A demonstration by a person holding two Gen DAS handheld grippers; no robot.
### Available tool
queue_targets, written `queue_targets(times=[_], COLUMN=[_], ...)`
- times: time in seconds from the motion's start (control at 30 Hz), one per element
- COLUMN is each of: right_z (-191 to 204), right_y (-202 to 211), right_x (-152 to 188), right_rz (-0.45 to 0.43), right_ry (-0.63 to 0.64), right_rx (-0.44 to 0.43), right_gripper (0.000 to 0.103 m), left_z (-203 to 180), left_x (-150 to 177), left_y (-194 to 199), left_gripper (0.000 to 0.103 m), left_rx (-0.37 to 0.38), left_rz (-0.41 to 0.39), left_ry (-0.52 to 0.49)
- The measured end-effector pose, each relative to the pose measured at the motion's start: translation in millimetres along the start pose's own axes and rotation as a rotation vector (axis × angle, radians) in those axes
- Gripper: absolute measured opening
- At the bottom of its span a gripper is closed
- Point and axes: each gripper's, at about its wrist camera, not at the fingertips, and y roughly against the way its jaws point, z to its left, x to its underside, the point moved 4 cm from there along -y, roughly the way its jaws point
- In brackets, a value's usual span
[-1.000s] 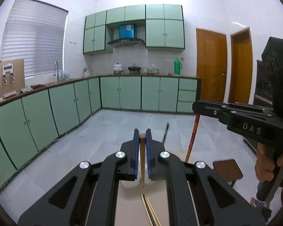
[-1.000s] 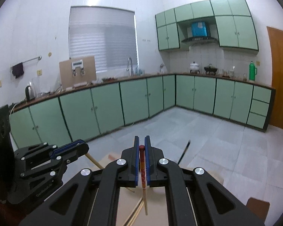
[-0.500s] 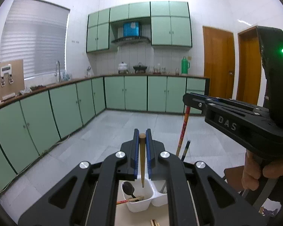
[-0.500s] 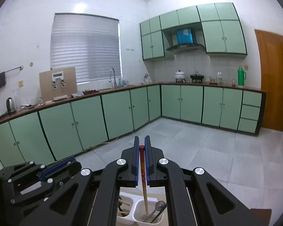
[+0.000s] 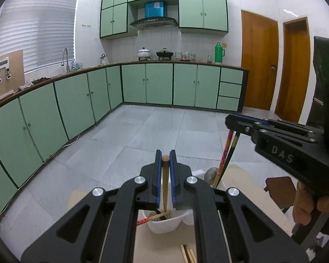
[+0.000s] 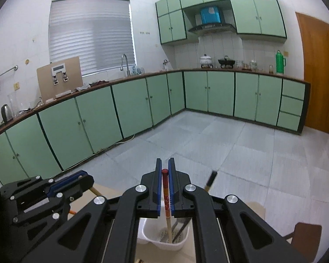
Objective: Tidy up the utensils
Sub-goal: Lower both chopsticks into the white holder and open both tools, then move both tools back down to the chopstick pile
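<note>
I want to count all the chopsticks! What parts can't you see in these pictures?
- Left wrist view: the white holder is mostly hidden behind the left gripper; the loose chopsticks are cut off by the bottom edge.
- Right wrist view: the right gripper covers the holder's rim and near side.
- Counter items are too small to identify.

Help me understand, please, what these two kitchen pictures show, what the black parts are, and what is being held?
A person holds a hand-held two-finger gripper in each hand; each carries a camera looking along its fingers. In the left view, the left gripper is shut on a plain wooden chopstick, its tip over a white utensil holder; the right gripper appears alongside. In the right view, the right gripper is shut on a red-topped chopstick reaching into the holder. More chopsticks lie on the tabletop.
</note>
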Motion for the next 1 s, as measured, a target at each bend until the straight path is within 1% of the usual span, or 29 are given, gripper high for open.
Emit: queue_targets(times=[0.07, 0.13, 0.17, 0.23, 0.27, 0.3, 0.33, 0.4, 0.47, 0.53, 0.57, 0.6, 0.67, 0.73, 0.8, 0.83, 0.93, 1.0], right_z=[-4, -7, -10, -14, -16, -17, -18, -19, -19, -17, -17, -16, -12, -8, -3, -1, 2, 6], right_y=[4, 10, 13, 23, 27, 32, 39, 51, 64, 78, 84, 91, 105, 118, 127, 131, 138, 141], right_x=[5, 7, 8, 10, 11, 12, 16, 22, 33, 45, 51, 58, 76, 94, 115, 128, 151, 171], right_rz=[0.004, 0.001, -0.002, -0.012, -0.016, -0.022, -0.027, -0.032, -0.036, -0.036, -0.037, -0.036, -0.035, -0.03, -0.003, 0.014, 0.048, 0.081], right_ry=[-0.01, -0.015, -0.02, -0.039, -0.043, -0.047, -0.051, -0.058, -0.067, -0.068, -0.068, -0.069, -0.073, -0.073, -0.073, -0.078, -0.086, -0.104], right_rx=[0.002, 0.014, 0.017, 0.023, 0.025, 0.029, 0.034, 0.031, 0.021, 0.02, 0.023, 0.029, 0.038, 0.042, 0.04, 0.04, 0.043, 0.042], right_gripper=[0.011, 0.025, 0.028, 0.037, 0.039, 0.045, 0.051, 0.059, 0.064, 0.076, 0.08, 0.088, 0.096, 0.097, 0.097, 0.097, 0.097, 0.097], left_z=[1, 5, 6, 9, 11, 12, 12, 12, 10, 8, 7, 7, 4, 1, -1, -2, -1, 1], left_x=[4, 7, 9, 10, 11, 12, 14, 18, 23, 32, 38, 45, 58, 76, 98, 108, 139, 164], left_y=[2, 7, 10, 17, 22, 25, 32, 45, 57, 71, 77, 84, 94, 105, 114, 118, 127, 131], left_gripper=[0.008, 0.008, 0.009, 0.015, 0.023, 0.029, 0.032, 0.042, 0.049, 0.056, 0.062, 0.066, 0.07, 0.073, 0.076, 0.076, 0.076, 0.076], left_rx=[-0.003, -0.002, -0.001, -0.001, -0.002, -0.003, -0.006, -0.011, -0.013, -0.012, -0.011, -0.01, -0.007, -0.012, -0.012, -0.013, -0.029, -0.037], left_rz=[0.005, 0.004, 0.003, -0.002, -0.008, -0.013, -0.02, -0.03, -0.035, -0.039, -0.038, -0.036, -0.027, -0.01, 0.016, 0.028, 0.071, 0.113], left_ry=[0.004, 0.013, 0.016, 0.025, 0.031, 0.035, 0.039, 0.043, 0.044, 0.047, 0.051, 0.057, 0.059, 0.056, 0.061, 0.061, 0.053, 0.057])
